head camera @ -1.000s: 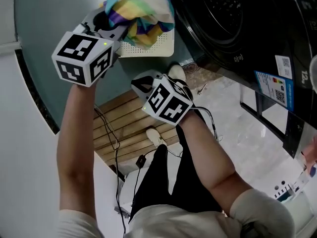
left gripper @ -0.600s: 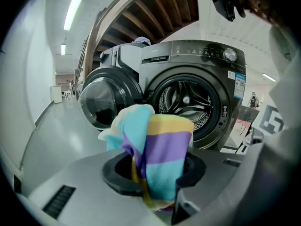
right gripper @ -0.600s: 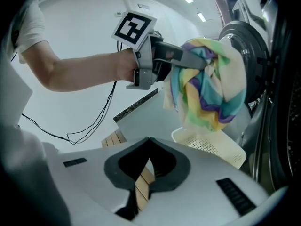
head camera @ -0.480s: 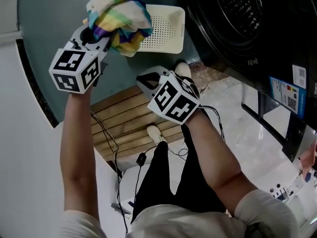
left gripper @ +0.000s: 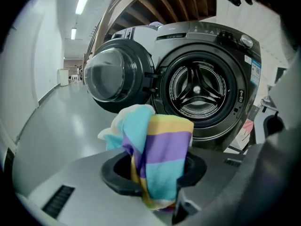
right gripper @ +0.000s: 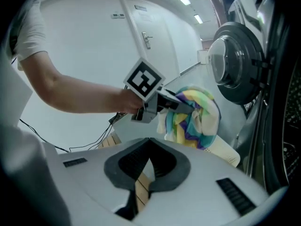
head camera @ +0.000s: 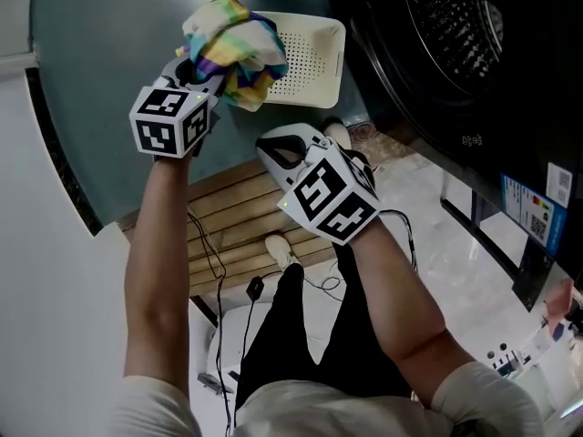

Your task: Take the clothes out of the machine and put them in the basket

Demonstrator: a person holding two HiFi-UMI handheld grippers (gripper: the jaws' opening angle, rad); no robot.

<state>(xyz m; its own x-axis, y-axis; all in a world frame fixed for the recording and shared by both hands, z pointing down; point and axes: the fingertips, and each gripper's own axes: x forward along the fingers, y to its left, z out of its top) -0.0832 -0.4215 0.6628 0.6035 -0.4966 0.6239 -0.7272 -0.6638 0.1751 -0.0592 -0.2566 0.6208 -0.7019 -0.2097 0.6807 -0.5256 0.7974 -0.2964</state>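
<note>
Two grippers, one load: my left gripper (head camera: 206,73) pinches a bunched cloth striped in yellow, purple and turquoise (head camera: 235,60). Its jaws are narrow on the cloth and have just eased slightly wider. The wad's long axis runs out along my jaws, its loose end pointing far, above the left edge of the cream perforated plastic basket (head camera: 314,57). The black front-loading washing machine (head camera: 455,71) stands right, door open. My right gripper (head camera: 278,146) hangs nearer, jaws closed together, empty.

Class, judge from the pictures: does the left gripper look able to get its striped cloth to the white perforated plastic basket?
Probably yes. The left gripper, jaws just eased open slightly with the striped multicoloured cloth between them, hangs near the white perforated plastic basket, nothing between; the right gripper sits clear.
</note>
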